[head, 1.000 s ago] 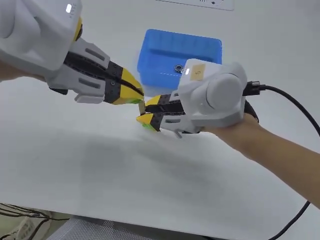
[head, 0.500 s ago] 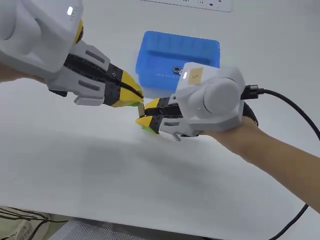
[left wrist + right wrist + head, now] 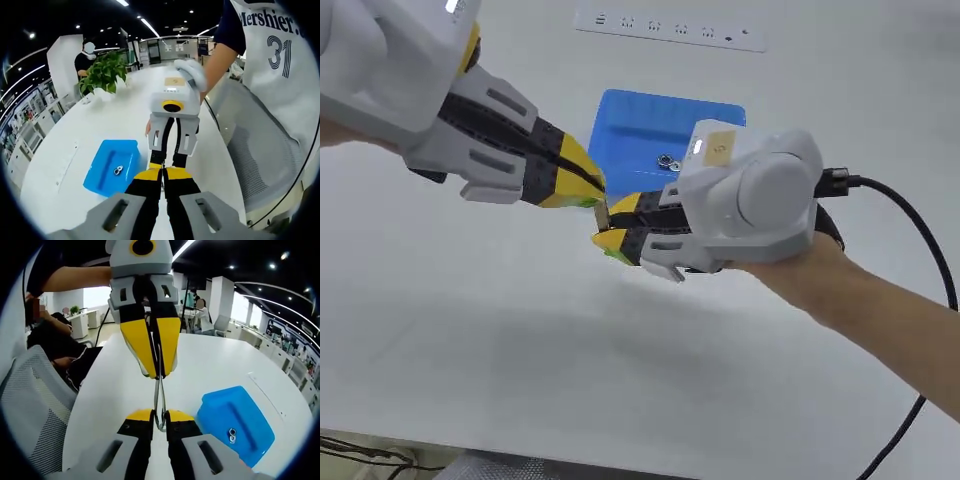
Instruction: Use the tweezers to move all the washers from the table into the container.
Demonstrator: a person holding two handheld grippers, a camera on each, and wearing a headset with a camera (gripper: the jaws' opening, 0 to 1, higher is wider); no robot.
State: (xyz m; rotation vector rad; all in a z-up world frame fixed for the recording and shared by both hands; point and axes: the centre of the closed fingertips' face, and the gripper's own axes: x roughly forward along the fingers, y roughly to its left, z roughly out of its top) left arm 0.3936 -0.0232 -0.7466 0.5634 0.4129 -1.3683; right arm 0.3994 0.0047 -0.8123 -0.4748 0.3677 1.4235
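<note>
Both the left gripper [image 3: 594, 193] and the right gripper [image 3: 609, 226] are seen with jaws drawn narrow and tips all but meeting above the table [image 3: 470, 330]. The tweezers [image 3: 159, 395] are held between them: the far end is clamped in the left jaws and the near end is seated between the right jaws, as is best read in the right gripper view. How firmly the right jaws bite cannot be settled, since the metal is thin and partly hidden there. The washers [image 3: 667, 162] that can be made out lie inside the blue container [image 3: 630, 135], just behind the two grippers. None can be picked out on the bare table, though the patch under the grippers is covered. The step in hand is judged to be a hand-over or re-grip of the tweezers. It would be done well if one grip were released only once the other is secure, if the tool were kept in line with the receiving jaws, and if its legs were left free to be squeezed by them. The left gripper is held high and angled down to the right. The right gripper is held roughly level, pointing left, by a hand [image 3: 800, 265] reaching in from the right, with a cable [image 3: 910, 225] trailing behind.
</note>
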